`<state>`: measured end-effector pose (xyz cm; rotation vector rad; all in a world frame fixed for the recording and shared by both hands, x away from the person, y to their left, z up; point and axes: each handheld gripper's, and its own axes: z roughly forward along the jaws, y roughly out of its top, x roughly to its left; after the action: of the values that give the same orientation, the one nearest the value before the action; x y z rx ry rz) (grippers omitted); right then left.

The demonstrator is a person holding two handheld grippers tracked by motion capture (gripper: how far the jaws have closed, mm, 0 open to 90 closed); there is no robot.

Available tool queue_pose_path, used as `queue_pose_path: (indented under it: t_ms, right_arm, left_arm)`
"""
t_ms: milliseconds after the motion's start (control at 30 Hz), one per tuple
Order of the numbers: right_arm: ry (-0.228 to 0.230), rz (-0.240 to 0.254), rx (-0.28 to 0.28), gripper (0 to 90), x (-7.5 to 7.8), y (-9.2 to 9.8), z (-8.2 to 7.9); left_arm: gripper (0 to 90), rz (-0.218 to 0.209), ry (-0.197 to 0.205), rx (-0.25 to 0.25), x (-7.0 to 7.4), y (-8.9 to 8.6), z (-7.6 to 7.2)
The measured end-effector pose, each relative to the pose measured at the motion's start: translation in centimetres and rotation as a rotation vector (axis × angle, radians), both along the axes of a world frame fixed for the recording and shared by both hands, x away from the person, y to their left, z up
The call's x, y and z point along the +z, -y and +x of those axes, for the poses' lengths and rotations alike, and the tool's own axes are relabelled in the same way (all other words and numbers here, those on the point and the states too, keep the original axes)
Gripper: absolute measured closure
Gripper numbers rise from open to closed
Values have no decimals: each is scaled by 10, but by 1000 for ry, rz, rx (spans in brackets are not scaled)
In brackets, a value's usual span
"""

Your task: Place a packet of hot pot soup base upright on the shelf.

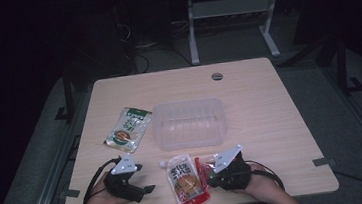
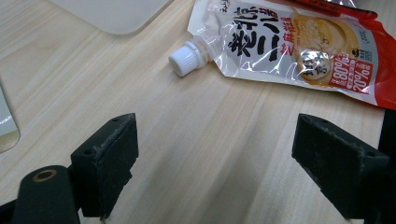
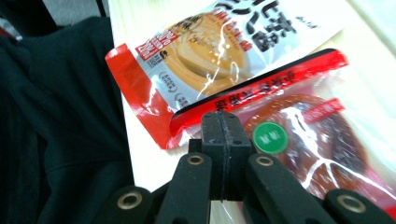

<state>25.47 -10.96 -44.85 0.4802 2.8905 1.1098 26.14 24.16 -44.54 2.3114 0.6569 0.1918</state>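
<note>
Found the red packet (image 3: pixel 317 140) flat on the table (image 1: pixel 270 113) at its near edge, just right of the spouted pouch (image 2: pixel 289 46) and overlapping that pouch's long side; noted a dark, rounded filling under clear film, a green sticker on it and a red seam band along the top.

Saw the right tongs (image 3: pixel 219 116) pressed together, tips right on that red seam band; could not tell whether any film was caught between them or whether they merely rested on it. Saw the left tongs (image 2: pixel 215 144) spread wide and empty, low over bare wood, aimed toward the pouch's white cap (image 2: pixel 186 58) but well short of it.

Judged the packet light and floppy; glossy film, so probably slick under hard pads and apt to slide on the wood rather than lift if nudged from the side. Judged the filling soft enough to bruise or burst a seal under a hard squeeze; best taken by the flat seam band or a corner, clear of the bulge, with a firm pinch. Expected it to droop and swing from a one-edge hold; reckoned a low, slow carry toward the clear tub (image 1: pixel 187 104) safest. Left the green pouch (image 1: pixel 128 128) beside the tub's left wall out of it.
</note>
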Motion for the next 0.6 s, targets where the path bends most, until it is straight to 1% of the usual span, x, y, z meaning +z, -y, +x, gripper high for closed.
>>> queue_pose_path:
  t_ms: [33,100,133,167,200,233,300,333,367,400,433,467,533,600]
  right_arm:
    - [11,10,-5,896,1,4,0]
    - [3,28,-38,896,6,12,-2]
    - [7,34,-59,896,8,17,-3]
    - [7,34,-59,896,8,17,-3]
    - [7,45,-86,896,11,25,-4]
    - [15,60,-121,896,13,35,-5]
    - [16,63,-151,896,13,45,-4]
    - [27,67,-172,896,13,52,-4]
    - [27,67,-172,896,13,52,-4]
    - [25,80,-209,896,14,64,-3]
    - [31,83,-220,896,15,69,-3]
    - [34,84,-233,896,16,74,-3]
    - [41,82,-257,896,16,83,-4]
    - [40,83,-278,896,16,90,-5]
  left_arm:
    - [142,-2,2,2,-1,1,0]
    - [142,3,5,-6,-1,1,0]
    - [145,-6,2,-6,0,2,-1]
    - [147,-6,2,-6,0,2,-1]
    - [147,-12,5,-7,0,3,0]
    - [148,-6,4,-13,0,4,0]
    - [151,-14,6,-16,2,9,0]
    - [176,-22,2,-24,3,11,0]
    - [197,-22,2,-24,3,11,0]
    - [198,-41,0,-31,7,15,1]
    - [199,-41,0,-31,7,15,1]
    - [200,-62,4,-31,9,21,2]
    - [200,-69,1,-49,12,27,5]
    - [200,-58,2,-75,14,36,6]
